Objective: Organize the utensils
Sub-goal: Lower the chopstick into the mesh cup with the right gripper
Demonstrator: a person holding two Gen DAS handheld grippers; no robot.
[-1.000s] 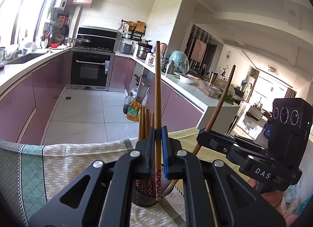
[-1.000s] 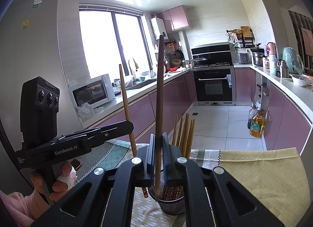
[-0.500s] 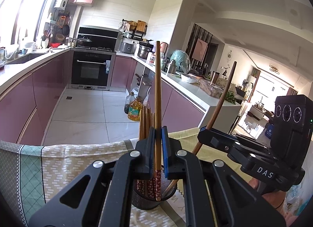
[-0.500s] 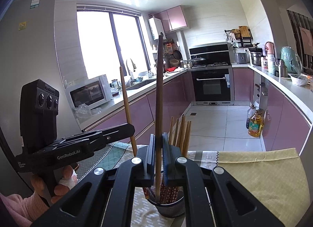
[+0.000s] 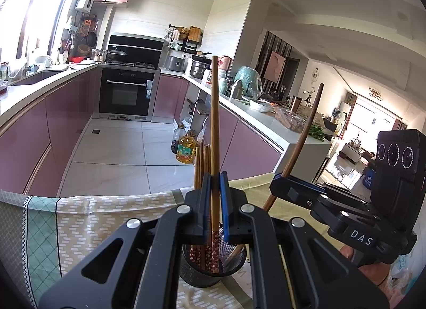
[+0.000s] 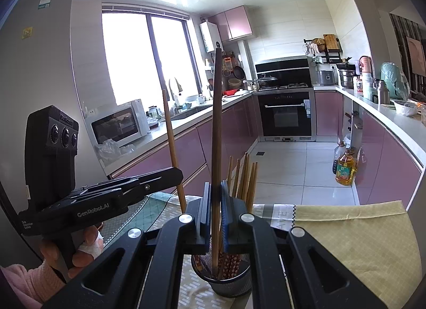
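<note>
Black mesh forms the holder (image 5: 213, 269) that we see low in both views, standing on the patterned cloth (image 5: 87, 213) over the bench. Our left tongs (image 5: 215, 202) are clamped on one wooden chopstick (image 5: 214, 127), held upright, its red flowered end reaching down inside the holder among the chopsticks already standing there (image 5: 201, 165). Our right tongs (image 6: 215, 205) are likewise pressed together on a darker chopstick (image 6: 217, 122), nearly upright, its lower tip inside the same holder (image 6: 226, 285). In the left view that dark chopstick (image 5: 303, 133) leans toward the right tongs (image 5: 282, 189) beside ours; in the right view the left tongs (image 6: 175, 175) sit at the left, gripped by a hand (image 6: 80, 250) in a pink sleeve. A yellow cloth (image 6: 354, 231) lies to the right.
</note>
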